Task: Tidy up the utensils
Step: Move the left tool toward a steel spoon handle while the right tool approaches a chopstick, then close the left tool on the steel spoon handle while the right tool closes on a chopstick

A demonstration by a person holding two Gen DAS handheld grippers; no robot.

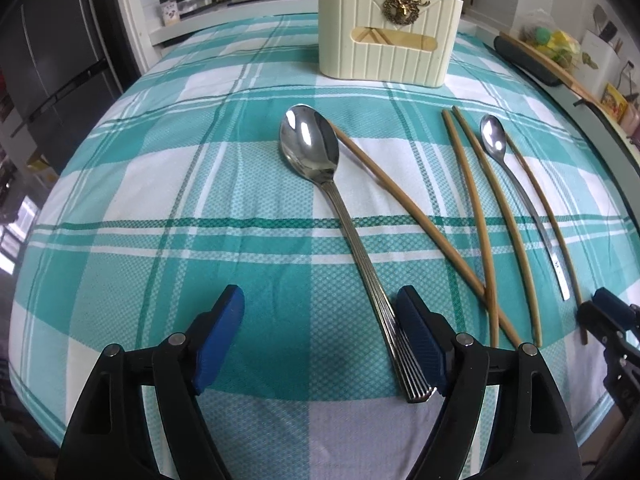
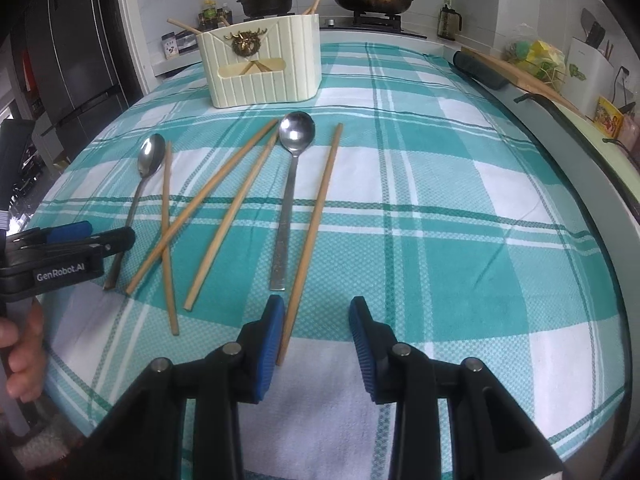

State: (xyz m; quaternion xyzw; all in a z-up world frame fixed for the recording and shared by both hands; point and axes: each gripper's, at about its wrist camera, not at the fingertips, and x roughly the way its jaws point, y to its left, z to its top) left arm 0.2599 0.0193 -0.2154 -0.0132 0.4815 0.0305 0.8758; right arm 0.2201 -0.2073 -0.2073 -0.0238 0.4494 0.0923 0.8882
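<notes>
A big ribbed-handled spoon (image 1: 310, 144) lies on the checked cloth. Its handle end rests inside my open left gripper (image 1: 320, 294), right beside the right-hand pad (image 1: 420, 336); the left-hand pad stands well clear. Several wooden chopsticks (image 1: 472, 208) and a smaller flat-handled spoon (image 1: 494, 136) lie to the right. In the right wrist view my right gripper (image 2: 317, 306) is open low over the cloth. The near end of one chopstick (image 2: 316, 220) lies between its jaws, next to the left-hand pad (image 2: 268, 344). A cream holder (image 2: 260, 64) stands behind with chopsticks in it.
The left gripper (image 2: 80, 236) and a hand (image 2: 20, 344) show at the left edge of the right wrist view. A stove with pans (image 2: 372, 0) and jars (image 2: 208, 12) is behind the table. A cutting board (image 2: 528, 76) lies past the table's right edge.
</notes>
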